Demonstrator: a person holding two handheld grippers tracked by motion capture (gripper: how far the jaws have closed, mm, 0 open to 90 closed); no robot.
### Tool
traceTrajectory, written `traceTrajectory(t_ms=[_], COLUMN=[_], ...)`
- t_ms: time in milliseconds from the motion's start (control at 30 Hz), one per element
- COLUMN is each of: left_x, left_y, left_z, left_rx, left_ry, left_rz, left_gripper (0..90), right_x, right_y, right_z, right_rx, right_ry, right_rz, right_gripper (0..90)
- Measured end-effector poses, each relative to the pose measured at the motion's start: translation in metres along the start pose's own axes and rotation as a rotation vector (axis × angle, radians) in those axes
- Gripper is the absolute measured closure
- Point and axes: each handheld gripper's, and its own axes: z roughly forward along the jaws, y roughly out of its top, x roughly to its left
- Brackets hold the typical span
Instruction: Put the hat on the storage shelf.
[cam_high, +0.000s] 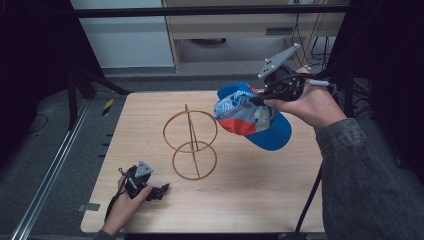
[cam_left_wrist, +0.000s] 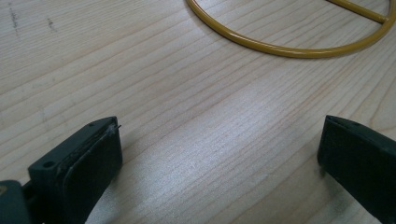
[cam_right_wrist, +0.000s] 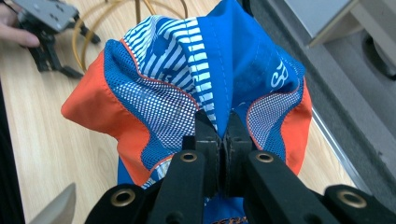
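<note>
Right of centre in the high view, the right gripper (cam_high: 261, 97) held a blue, orange and striped cap (cam_high: 252, 117) in the air above the desk (cam_high: 250, 190), just right of the yellow wire stand (cam_high: 192, 145). Its fingers (cam_right_wrist: 208, 140) were clamped together on a small pinch of cloth at the crown, so the cap could probably slip free or swing and knock the light stand over. The left gripper (cam_high: 159, 191) rested at the lower left of the desk, fingers (cam_left_wrist: 88, 161) wide apart and empty, not steadying the stand.
</note>
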Motion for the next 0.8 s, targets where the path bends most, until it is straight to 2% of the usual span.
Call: traceTrajectory(t_ms=[500, 800], left_x=[-0.002, -0.002], left_y=[0.0, 0.0], left_z=[0.0, 0.0], left_rx=[0.0, 0.0], left_ry=[-0.005, -0.005], left_rz=[0.005, 0.007], left_gripper=[0.0, 0.0], right_x=[0.015, 0.025], right_y=[0.044, 0.071], right_z=[0.008, 0.019], right_rx=[-0.062, -0.086], right_ry=[0.026, 0.042], right_rz=[-0.063, -0.092], right_gripper=[87.8, 87.8])
